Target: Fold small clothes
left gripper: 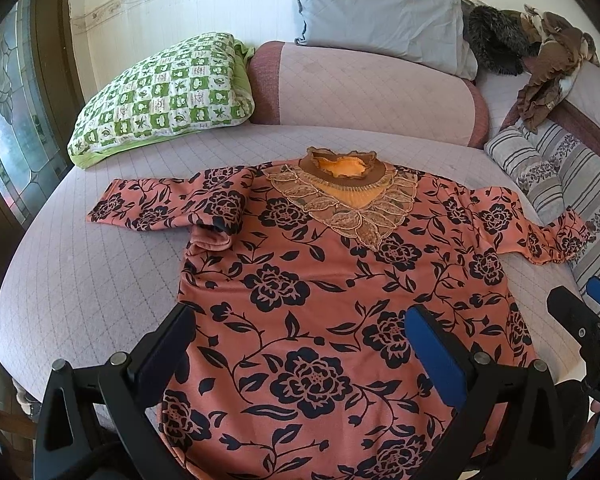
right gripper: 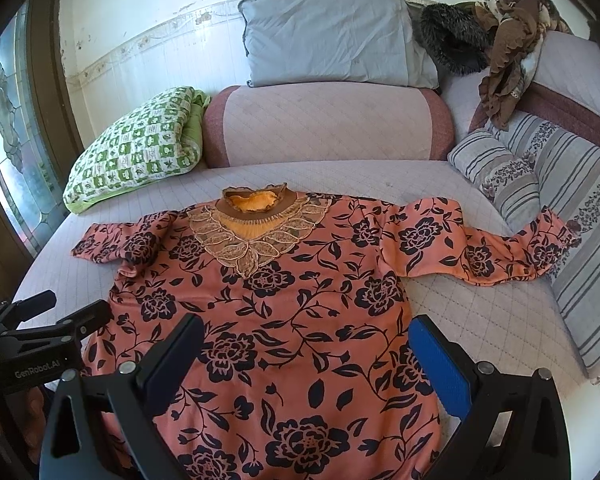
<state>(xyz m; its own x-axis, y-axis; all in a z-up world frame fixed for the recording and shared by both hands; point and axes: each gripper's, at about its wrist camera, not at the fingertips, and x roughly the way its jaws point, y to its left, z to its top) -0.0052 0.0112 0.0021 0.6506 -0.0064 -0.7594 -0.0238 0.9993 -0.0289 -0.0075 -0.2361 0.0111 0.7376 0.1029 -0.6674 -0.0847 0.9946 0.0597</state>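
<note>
Your salmon-orange knit top with a black rose-and-vine print lies front side up, spread flat on the pale lilac quilted bed cover, neck pointing away from you. Its hem is cut off by the bottom of both views, so you cannot see how the lower edge sits. The brown ruffled collar stands open over a yellow-orange lining, and under it sits a lace yoke of gold-edged leaf shapes tapering to a point. The sleeve on your left is folded back on itself near the armpit, hiding part of the seam; the sleeve on your right stretches out, rumpled, its cuff lying against the grey striped floral cushion.

Your left gripper hovers over the lower body of the top, its jaws spread wide with nothing between them; one pad is blue, the other looks dark. Your right gripper hangs likewise, jaws apart and empty, above the right half. Whether either touches the cloth you cannot tell.

Beyond lie a green-and-white checked padded quilt, a pink bolster, a blue-grey pillow and a heap of brown ruffled and dark furry garments, their shapes hard to separate.
</note>
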